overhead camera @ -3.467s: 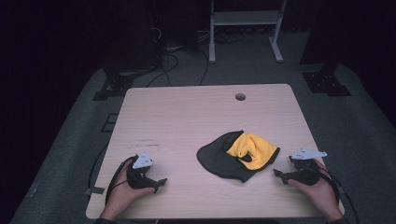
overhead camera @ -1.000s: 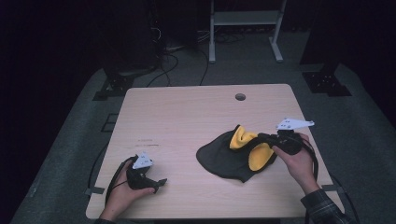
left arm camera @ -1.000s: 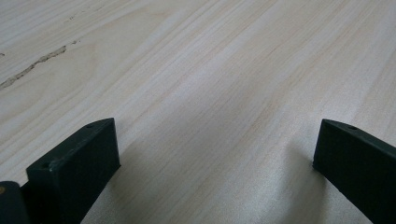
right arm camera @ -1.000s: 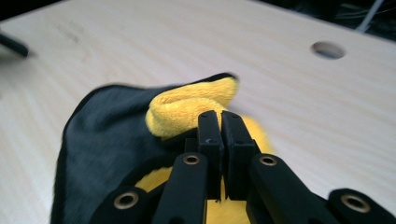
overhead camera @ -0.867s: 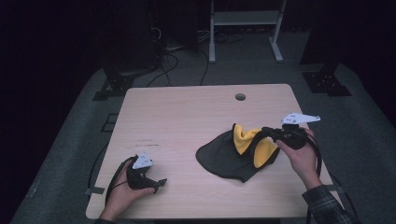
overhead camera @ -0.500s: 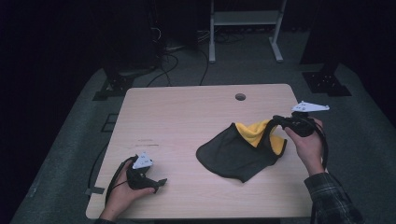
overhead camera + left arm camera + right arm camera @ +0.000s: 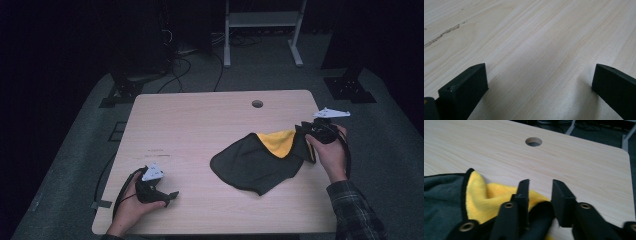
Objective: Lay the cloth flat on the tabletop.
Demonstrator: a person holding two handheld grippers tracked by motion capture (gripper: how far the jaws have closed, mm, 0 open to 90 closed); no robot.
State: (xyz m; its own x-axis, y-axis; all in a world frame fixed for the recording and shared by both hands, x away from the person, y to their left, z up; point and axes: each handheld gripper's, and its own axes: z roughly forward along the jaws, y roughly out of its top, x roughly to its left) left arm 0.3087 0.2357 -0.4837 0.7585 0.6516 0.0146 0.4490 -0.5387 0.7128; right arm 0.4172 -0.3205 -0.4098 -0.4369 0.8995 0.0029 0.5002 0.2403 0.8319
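Near the table's right edge, my right gripper has just been opening, its jaws parted above the black-and-yellow cloth, while my left gripper rests open

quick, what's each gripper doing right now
Left gripper: open, nothing between its jaws, resting on the table.
Right gripper: open, its jaws have just been opening over the corner of the black and yellow cloth; no pad presses on it.
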